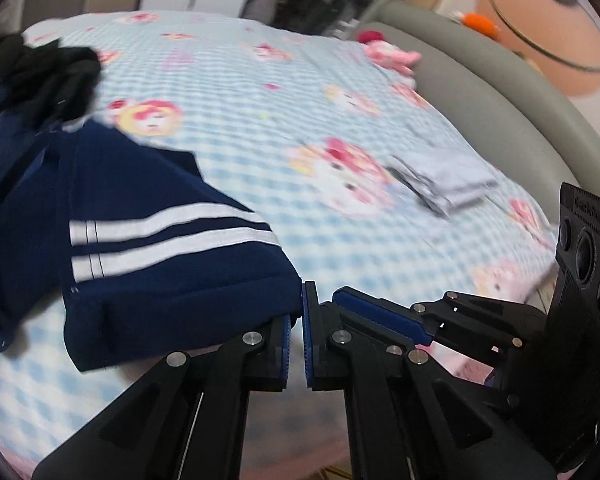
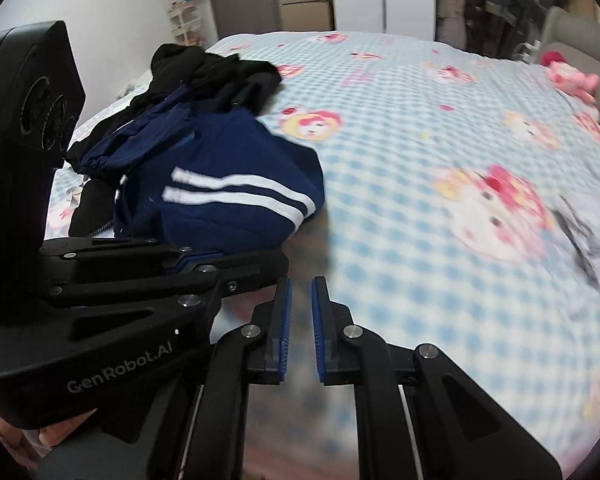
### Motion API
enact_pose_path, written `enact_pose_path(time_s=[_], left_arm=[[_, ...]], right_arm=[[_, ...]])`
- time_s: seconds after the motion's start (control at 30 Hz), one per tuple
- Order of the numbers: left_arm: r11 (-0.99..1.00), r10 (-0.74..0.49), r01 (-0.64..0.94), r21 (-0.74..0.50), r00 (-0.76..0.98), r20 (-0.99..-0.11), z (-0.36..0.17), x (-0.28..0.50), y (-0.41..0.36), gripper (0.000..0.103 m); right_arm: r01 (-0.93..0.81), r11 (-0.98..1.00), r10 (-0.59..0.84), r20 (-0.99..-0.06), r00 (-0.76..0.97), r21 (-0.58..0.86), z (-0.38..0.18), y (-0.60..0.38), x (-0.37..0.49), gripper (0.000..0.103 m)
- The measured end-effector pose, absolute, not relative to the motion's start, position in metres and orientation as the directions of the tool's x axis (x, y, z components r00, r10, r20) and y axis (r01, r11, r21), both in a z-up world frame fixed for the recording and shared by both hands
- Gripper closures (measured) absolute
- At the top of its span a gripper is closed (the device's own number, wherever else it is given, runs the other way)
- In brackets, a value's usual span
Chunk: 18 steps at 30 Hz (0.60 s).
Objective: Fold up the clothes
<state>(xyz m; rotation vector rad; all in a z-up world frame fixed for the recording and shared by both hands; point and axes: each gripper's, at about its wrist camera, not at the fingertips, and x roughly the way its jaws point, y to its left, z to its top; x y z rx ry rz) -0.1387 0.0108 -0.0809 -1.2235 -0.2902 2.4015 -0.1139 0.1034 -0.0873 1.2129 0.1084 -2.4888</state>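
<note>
A navy garment (image 1: 160,280) with two white stripes lies bunched on the blue checked bedsheet (image 1: 260,92). Its near corner runs into my left gripper (image 1: 297,316), whose blue pads are pressed together on the cloth edge. In the right wrist view the same garment (image 2: 228,200) sits just beyond the left gripper (image 2: 276,262). My right gripper (image 2: 301,292) hangs over bare sheet to the garment's right, its jaws nearly together with nothing between them. Its tip (image 1: 340,296) shows close beside the left gripper's right finger.
A heap of black clothes (image 2: 220,76) lies behind the navy garment. A folded pale grey garment (image 1: 452,184) rests on the right of the bed. A pink plush toy (image 1: 392,56) lies by the grey padded headboard (image 1: 500,80). Wardrobes stand beyond the bed.
</note>
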Motion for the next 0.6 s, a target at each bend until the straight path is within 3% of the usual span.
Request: enact_pose_path(time_s=[0.13,0.23,0.27,0.3,0.33,0.37,0.47,0.53,0.6], left_arm=[[-0.874,0.483,-0.313,-0.371,-0.485,-0.729,-0.079,-0.127,0.041,0.099],[-0.873,0.484,-0.332,-0.358,-0.490,-0.725,-0.073,-0.115,0.049,0.100],[-0.865,0.497,-0.341,-0.367,-0.489,-0.717,-0.070,-0.112,0.050,0.100],[-0.854,0.516,-0.348,-0.386,-0.485,-0.706,-0.069,-0.109,0.049,0.100],[-0.855,0.516,-0.351,-0.383,-0.489,-0.703,-0.067,-0.106,0.050,0.099],[-0.855,0.516,-0.354,-0.380,-0.494,-0.700,-0.065,-0.104,0.050,0.099],[-0.862,0.505,-0.332,-0.384,-0.501,-0.702,-0.067,-0.102,0.043,0.099],[-0.859,0.512,-0.303,-0.413,-0.494,-0.703,-0.072,-0.103,0.032,0.096],[-0.873,0.487,-0.273,-0.404,-0.498,-0.717,-0.075,-0.102,0.019,0.083]], right_arm=[[0.305,-0.946,-0.273,-0.773,-0.572,0.108,-0.084,0.133,-0.093,0.093],[0.280,-0.951,-0.277,-0.770,-0.575,0.133,-0.087,0.151,-0.083,0.084],[0.281,-0.948,-0.288,-0.770,-0.570,0.147,-0.089,0.155,-0.082,0.076],[0.289,-0.942,-0.309,-0.769,-0.560,0.169,-0.091,0.158,-0.082,0.050],[0.296,-0.936,-0.330,-0.767,-0.550,0.191,-0.093,0.160,-0.082,0.039],[0.303,-0.929,-0.351,-0.765,-0.540,0.212,-0.096,0.163,-0.082,0.034],[0.326,-0.908,-0.410,-0.726,-0.552,0.264,-0.099,0.160,-0.085,0.035],[0.336,-0.915,-0.383,-0.741,-0.552,0.223,-0.107,0.150,-0.091,0.051],[0.323,-0.930,-0.336,-0.766,-0.548,0.177,-0.114,0.142,-0.099,0.082]])
